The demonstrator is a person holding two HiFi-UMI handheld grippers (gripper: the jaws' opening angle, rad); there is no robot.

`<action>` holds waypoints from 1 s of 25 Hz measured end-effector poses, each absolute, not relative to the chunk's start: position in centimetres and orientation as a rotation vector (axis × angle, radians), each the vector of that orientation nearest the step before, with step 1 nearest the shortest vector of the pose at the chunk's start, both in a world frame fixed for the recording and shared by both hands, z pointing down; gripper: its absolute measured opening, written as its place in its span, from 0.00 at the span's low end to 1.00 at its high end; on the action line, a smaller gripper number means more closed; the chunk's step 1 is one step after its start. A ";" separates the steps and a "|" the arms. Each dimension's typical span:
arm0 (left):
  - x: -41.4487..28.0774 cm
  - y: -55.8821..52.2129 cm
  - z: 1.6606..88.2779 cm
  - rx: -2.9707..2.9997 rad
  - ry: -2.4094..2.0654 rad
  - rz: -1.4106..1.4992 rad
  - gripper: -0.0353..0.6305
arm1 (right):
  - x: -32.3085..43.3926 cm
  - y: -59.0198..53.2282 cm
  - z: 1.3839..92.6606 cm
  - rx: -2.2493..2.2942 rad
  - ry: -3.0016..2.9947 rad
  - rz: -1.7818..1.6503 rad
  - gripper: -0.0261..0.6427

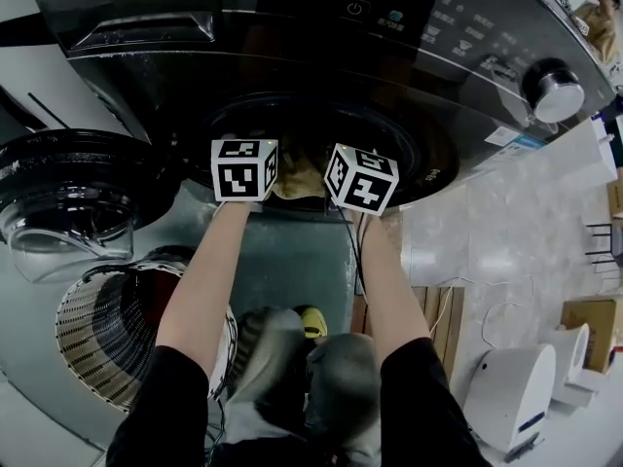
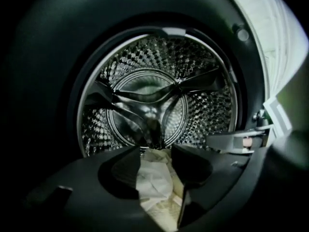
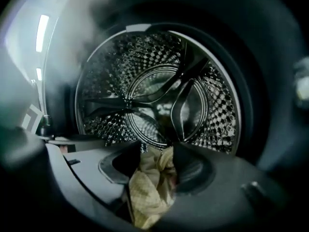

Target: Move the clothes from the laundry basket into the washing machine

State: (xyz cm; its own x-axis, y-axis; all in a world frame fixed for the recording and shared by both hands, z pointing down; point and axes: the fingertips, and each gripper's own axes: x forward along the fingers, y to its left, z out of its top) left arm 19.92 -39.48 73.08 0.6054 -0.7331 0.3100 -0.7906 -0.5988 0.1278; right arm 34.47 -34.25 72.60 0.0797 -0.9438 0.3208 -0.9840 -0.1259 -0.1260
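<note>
Left hand-held gripper (image 2: 157, 154) and right hand-held gripper (image 3: 157, 152) both clamped on pale yellowish cloth (image 1: 297, 176), held side by side at the washing machine (image 1: 292, 27) drum mouth, centre frame, presumably to push it inside.

Pale glossy floor (image 1: 506, 251) spreads at three o'clock. A white appliance (image 1: 511, 397) stands at five, a cardboard box (image 1: 589, 321) at four. In the right gripper view, strip lights (image 3: 42, 32) glow at ten o'clock.
</note>
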 end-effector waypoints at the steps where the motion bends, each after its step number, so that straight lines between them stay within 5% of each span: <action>1: 19.8 -39.1 72.9 2.583 -1.251 0.332 0.35 | 34.4 -33.9 72.5 2.214 -1.985 0.499 0.35; 7: 18.5 -36.8 72.5 2.560 -1.261 0.382 0.07 | 34.1 -31.3 71.9 2.214 -1.923 0.564 0.09; 25: 14.7 -28.6 63.5 2.498 -1.232 0.464 0.07 | 30.0 -24.1 62.0 2.080 -1.995 0.513 0.05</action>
State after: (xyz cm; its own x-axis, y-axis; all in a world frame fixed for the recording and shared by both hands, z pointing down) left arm 14.72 -28.58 63.49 0.5759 -0.7014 0.4201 -0.8041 -0.5786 0.1364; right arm 30.03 -24.08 62.04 0.0206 -0.9201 0.3912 -0.9946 -0.0586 -0.0853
